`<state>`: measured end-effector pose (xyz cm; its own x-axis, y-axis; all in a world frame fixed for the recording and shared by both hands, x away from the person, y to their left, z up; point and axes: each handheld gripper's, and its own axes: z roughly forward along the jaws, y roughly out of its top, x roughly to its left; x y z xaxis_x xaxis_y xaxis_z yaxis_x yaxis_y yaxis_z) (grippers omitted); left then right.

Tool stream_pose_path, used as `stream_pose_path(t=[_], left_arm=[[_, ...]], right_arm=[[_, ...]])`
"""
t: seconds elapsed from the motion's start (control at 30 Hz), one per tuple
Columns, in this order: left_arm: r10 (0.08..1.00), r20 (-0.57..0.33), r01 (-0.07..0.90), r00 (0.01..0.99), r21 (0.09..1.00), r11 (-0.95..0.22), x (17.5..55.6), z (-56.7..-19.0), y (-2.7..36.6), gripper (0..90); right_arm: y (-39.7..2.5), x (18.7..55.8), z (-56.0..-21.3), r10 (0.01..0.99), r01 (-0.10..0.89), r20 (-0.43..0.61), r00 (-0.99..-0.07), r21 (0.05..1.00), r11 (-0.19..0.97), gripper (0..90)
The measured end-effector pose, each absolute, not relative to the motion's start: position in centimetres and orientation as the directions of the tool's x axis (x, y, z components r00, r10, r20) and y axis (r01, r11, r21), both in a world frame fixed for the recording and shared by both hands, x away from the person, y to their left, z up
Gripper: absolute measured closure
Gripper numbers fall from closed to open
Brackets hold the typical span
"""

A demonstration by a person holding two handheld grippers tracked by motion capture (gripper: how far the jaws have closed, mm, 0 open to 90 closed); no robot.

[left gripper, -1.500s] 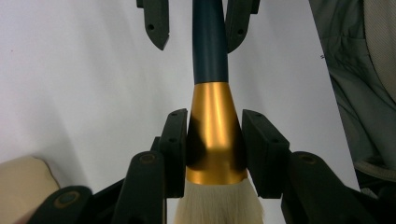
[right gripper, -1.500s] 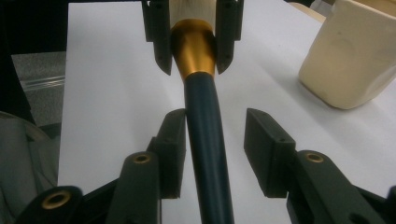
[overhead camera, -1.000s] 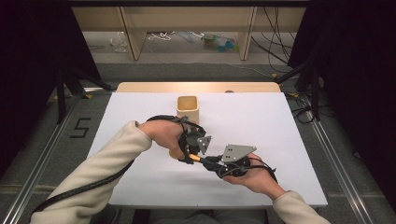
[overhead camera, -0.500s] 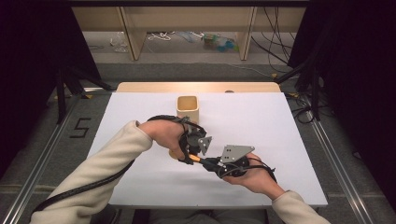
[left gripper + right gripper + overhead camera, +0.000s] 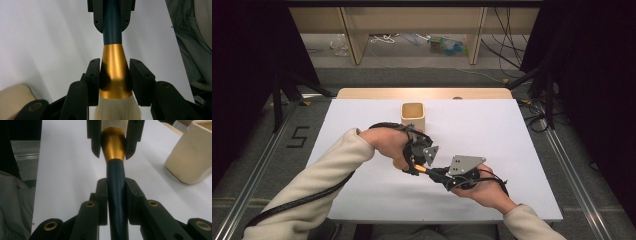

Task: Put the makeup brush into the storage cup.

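Both grippers clamp one brush (image 5: 113, 62): left gripper (image 5: 418, 161) on the gold ferrule, right gripper (image 5: 443, 175) on the dark handle. Likely a handover. Cream cup (image 5: 413, 116) waits at 12 o'clock.

High view was evenly lit from above; white table surface (image 5: 522, 150) read bright, surroundings near black. Soft shadows only. Gripper views were sharp mid-frame, with a glare streak down the brush's gold metal ferrule (image 5: 115, 72), near jaws soft, cream ceramic square cup (image 5: 192, 155) slightly blurred at the edge.
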<state>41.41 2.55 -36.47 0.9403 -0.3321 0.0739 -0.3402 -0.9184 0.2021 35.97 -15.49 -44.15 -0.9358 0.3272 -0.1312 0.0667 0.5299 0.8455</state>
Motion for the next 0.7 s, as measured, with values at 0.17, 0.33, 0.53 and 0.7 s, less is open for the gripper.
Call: stream_pose_path(t=[0.17, 0.33, 0.53, 0.7], left_arm=[[-0.329, 0.075, -0.337, 0.941, 0.199, -0.920, 41.41, -36.46, 2.52, 62.0], [-0.322, 0.070, -0.330, 0.944, 0.203, -0.922, 41.40, -36.37, 2.54, 61.9], [-0.321, 0.071, -0.328, 0.945, 0.205, -0.922, 41.40, -36.41, 2.43, 61.9], [-0.268, 0.072, -0.277, 0.961, 0.222, -0.935, 41.53, -36.30, 2.45, 61.1]], right_arm=[[-15.52, 35.93, -44.12, 0.331, 0.069, -0.129, -0.935, 0.848, 0.526, 75.5], [-15.54, 35.90, -44.05, 0.327, 0.066, -0.131, -0.936, 0.847, 0.528, 75.6], [-15.62, 35.91, -43.97, 0.327, 0.059, -0.140, -0.935, 0.845, 0.532, 75.6], [-15.74, 35.87, -43.82, 0.336, 0.063, -0.140, -0.931, 0.847, 0.528, 75.7]])
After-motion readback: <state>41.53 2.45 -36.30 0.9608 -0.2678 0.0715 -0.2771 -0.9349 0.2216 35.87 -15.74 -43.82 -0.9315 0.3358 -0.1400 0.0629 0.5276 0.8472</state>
